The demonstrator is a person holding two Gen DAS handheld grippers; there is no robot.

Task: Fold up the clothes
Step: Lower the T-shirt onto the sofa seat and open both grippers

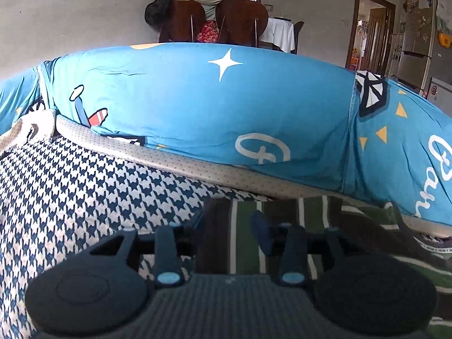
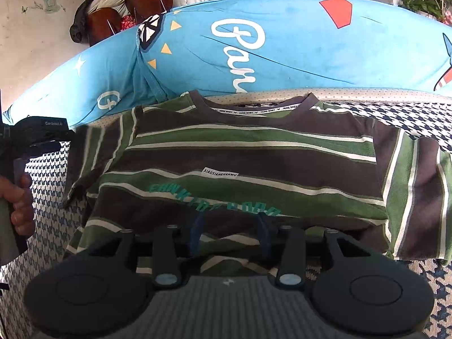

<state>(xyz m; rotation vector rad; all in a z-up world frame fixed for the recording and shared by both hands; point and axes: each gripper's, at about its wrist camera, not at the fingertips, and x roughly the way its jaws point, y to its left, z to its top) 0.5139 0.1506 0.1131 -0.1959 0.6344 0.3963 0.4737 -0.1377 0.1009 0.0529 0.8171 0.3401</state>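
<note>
Houndstooth cover (image 2: 50,212) beneath blue quilt (image 2: 282,56), wooden chairs (image 1: 240,19) behind.

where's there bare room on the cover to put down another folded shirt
Bare houndstooth cover lies left of the striped shirt, between it and the beige piping; the left gripper hangs over that patch. A narrower strip shows by the shirt's right shoulder. The middle is taken by the shirt, and the blue cushion closes off the back.
</note>
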